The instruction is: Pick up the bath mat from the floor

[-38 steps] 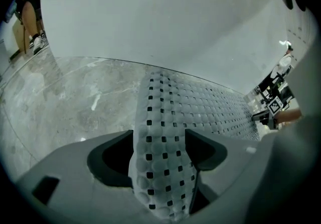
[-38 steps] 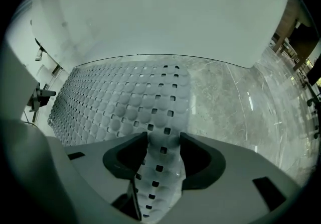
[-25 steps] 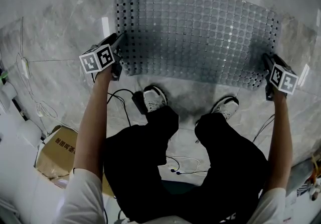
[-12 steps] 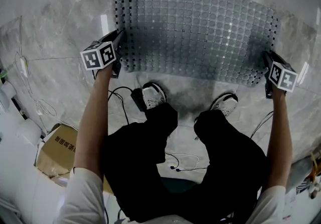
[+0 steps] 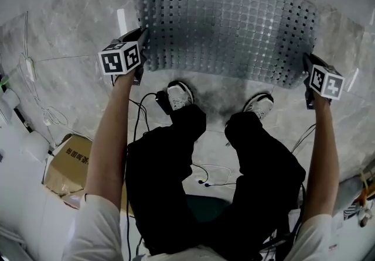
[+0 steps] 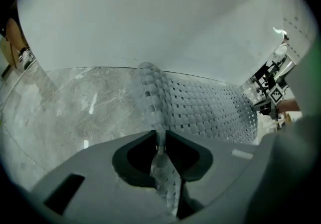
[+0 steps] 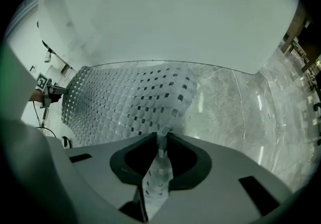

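Observation:
The bath mat (image 5: 228, 26), a translucent grey sheet full of small square holes, lies spread on the marble floor ahead of the person's feet. My left gripper (image 5: 141, 43) is at its near left corner and my right gripper (image 5: 306, 65) at its near right corner. In the left gripper view the jaws (image 6: 159, 136) are closing, and their pads pinch the mat's edge (image 6: 150, 92), which rises in a fold. In the right gripper view the jaws (image 7: 162, 140) are closing too, and the mat's corner (image 7: 165, 92) is caught between them.
The person's two shoes (image 5: 179, 96) (image 5: 258, 105) stand just behind the mat. Black cables (image 5: 137, 122) trail over the floor by the left foot. A cardboard box (image 5: 67, 166) sits at the lower left, with white cords (image 5: 35, 99) beside it. A white wall (image 6: 160, 22) rises beyond the mat.
Both grippers have closed on the mat's near corners and shifted a little forward. The mat's near edge has risen off the floor.

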